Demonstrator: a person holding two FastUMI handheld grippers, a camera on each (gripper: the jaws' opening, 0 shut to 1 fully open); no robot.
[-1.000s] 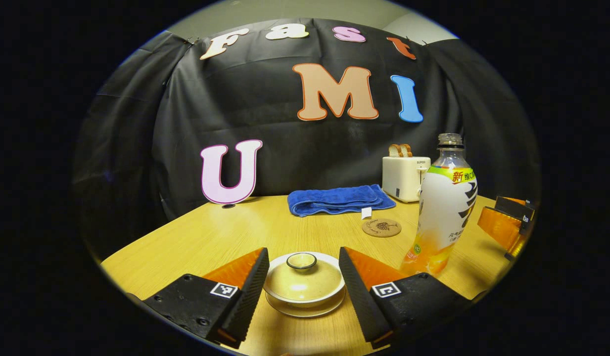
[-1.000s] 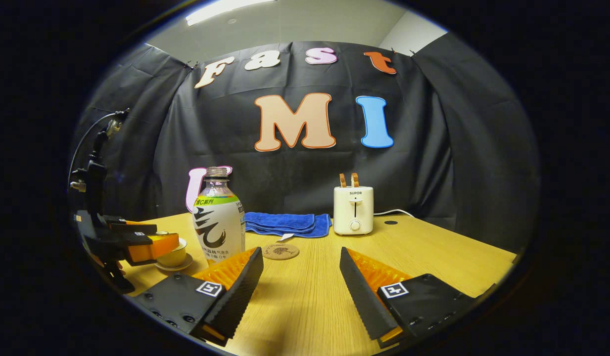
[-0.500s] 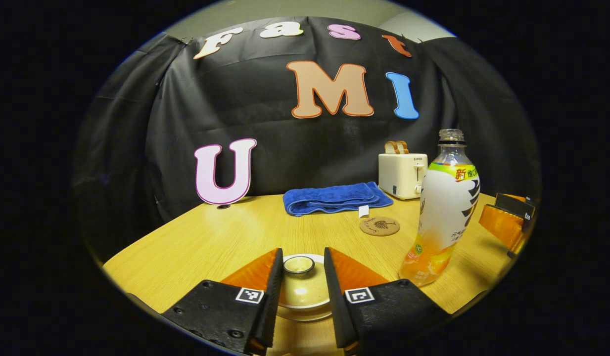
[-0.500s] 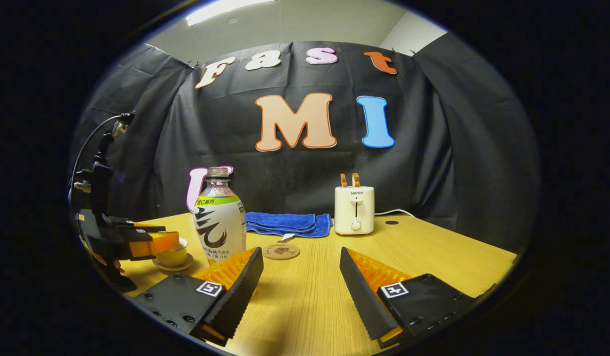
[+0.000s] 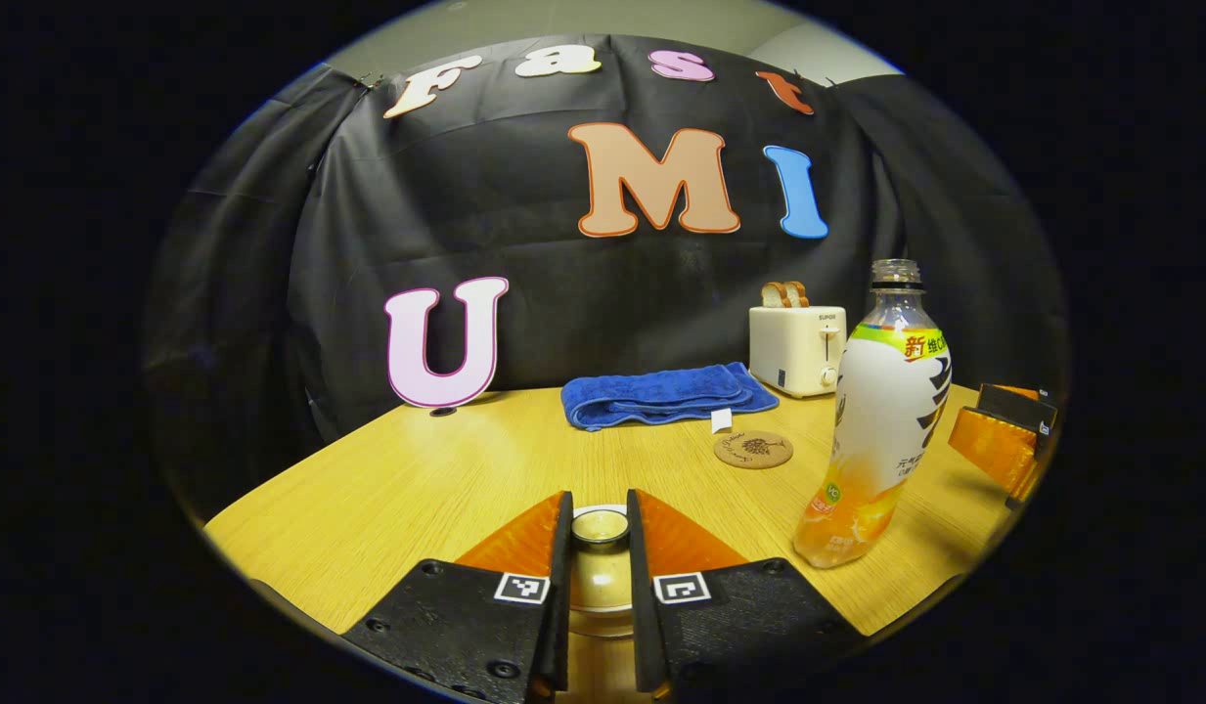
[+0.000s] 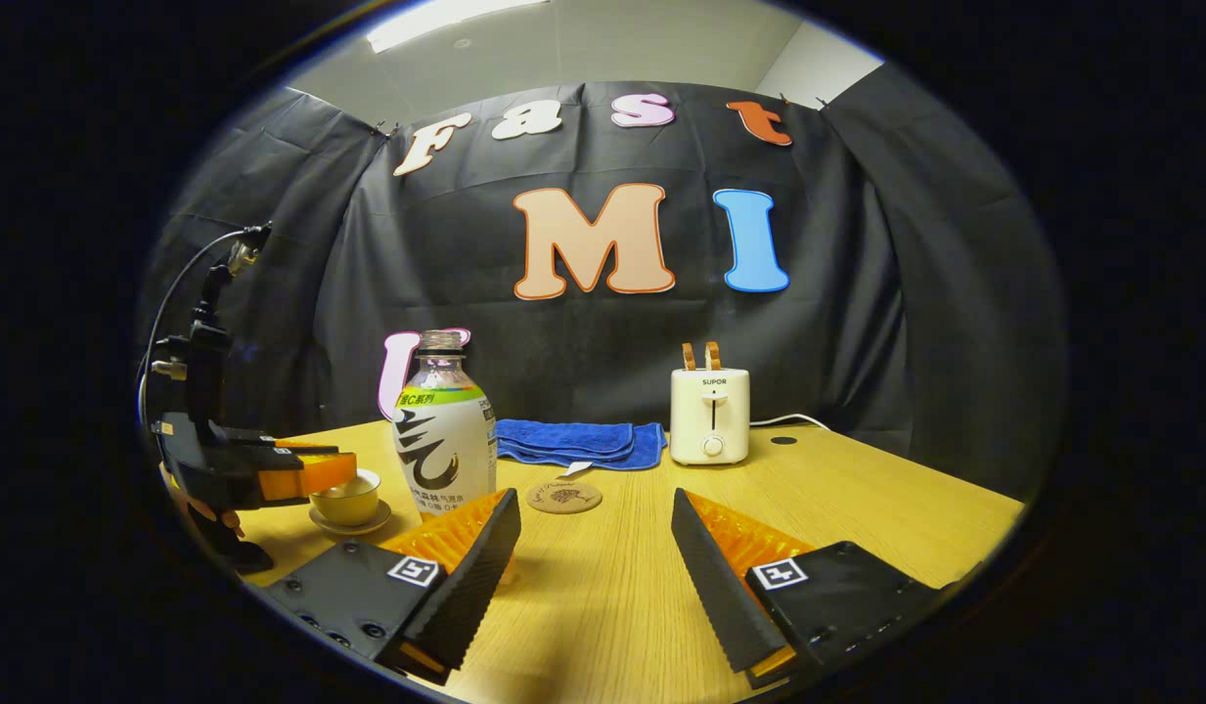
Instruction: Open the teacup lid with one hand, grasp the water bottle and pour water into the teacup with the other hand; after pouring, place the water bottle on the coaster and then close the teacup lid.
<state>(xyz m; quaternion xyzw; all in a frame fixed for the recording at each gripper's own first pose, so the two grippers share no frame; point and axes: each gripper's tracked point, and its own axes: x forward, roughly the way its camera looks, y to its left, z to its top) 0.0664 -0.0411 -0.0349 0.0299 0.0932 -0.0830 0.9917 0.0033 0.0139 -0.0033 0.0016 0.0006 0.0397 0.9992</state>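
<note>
A cream teacup lid (image 5: 600,585) sits between my left gripper's fingers, low in the left gripper view. My left gripper (image 5: 600,518) is shut on the lid's round knob. Over in the right gripper view, the left gripper (image 6: 319,471) hovers over the teacup (image 6: 346,504) on its saucer. An uncapped water bottle (image 5: 881,420) with orange drink stands to the cup's right, and its label faces me (image 6: 444,440). A round cork coaster (image 5: 753,450) (image 6: 563,496) lies behind it. My right gripper (image 6: 595,548) is open above bare table, just right of the bottle.
A white toaster (image 5: 796,337) (image 6: 710,416) with two slices stands at the back of the wooden table (image 6: 857,489). A folded blue towel (image 5: 666,393) (image 6: 573,440) lies beside it. A hand holds the left gripper at the far left of the right gripper view.
My left gripper's fingers have closed from wide apart onto the lid's knob. The right gripper stayed open and turned very slightly.
</note>
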